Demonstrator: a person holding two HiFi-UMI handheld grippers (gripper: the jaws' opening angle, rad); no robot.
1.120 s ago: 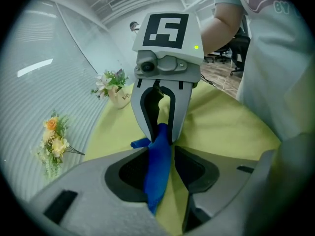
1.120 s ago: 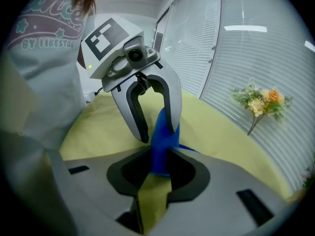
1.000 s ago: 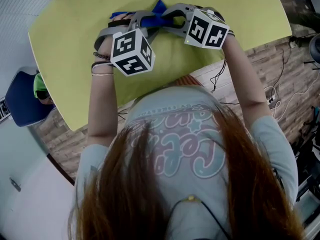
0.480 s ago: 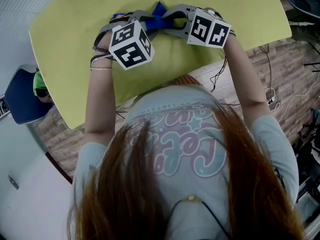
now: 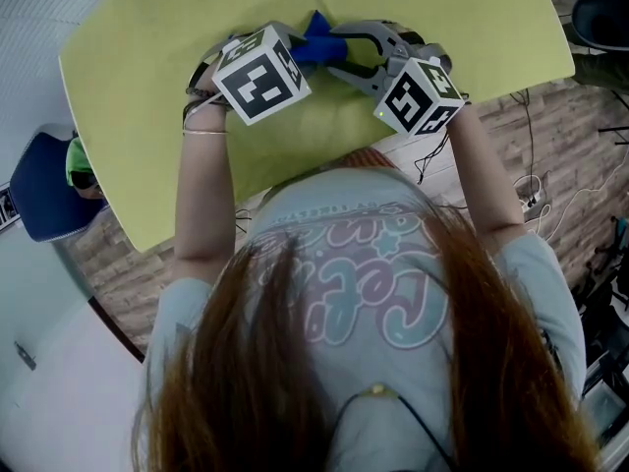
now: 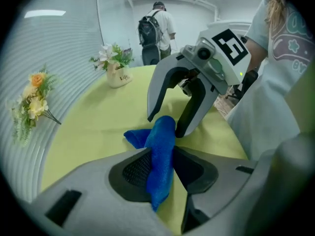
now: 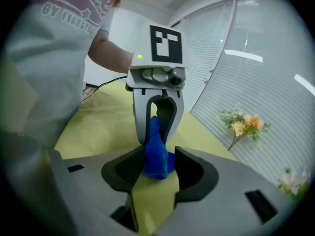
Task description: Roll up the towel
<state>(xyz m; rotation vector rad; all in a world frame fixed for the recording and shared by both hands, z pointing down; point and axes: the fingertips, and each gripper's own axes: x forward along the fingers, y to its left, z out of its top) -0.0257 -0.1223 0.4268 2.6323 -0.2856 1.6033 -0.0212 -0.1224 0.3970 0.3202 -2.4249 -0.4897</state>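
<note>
A small blue towel (image 5: 316,33) is bunched up over the yellow-green table (image 5: 138,87), between my two grippers. The left gripper (image 6: 162,154) is shut on it; its jaws have just been closing, and the cloth (image 6: 160,166) stands pinched between the pads. Facing it, the right gripper (image 7: 158,156) has just been opening. The towel's end (image 7: 156,154) hangs between its jaws with a gap on the right side. From the head view the left gripper (image 5: 295,45) and right gripper (image 5: 332,52) meet at the towel, their tips partly hidden by the marker cubes.
A pot of flowers (image 6: 115,69) stands far back on the table, and a flower bunch (image 6: 34,97) hangs by the blinds. A person with a backpack (image 6: 156,28) stands beyond. A blue chair (image 5: 44,200) sits left of the table edge.
The right gripper's cube has rolled and shifted toward me, and its jaws stand wider. The left cube has rolled and moved slightly up the picture. The towel stays between them.
</note>
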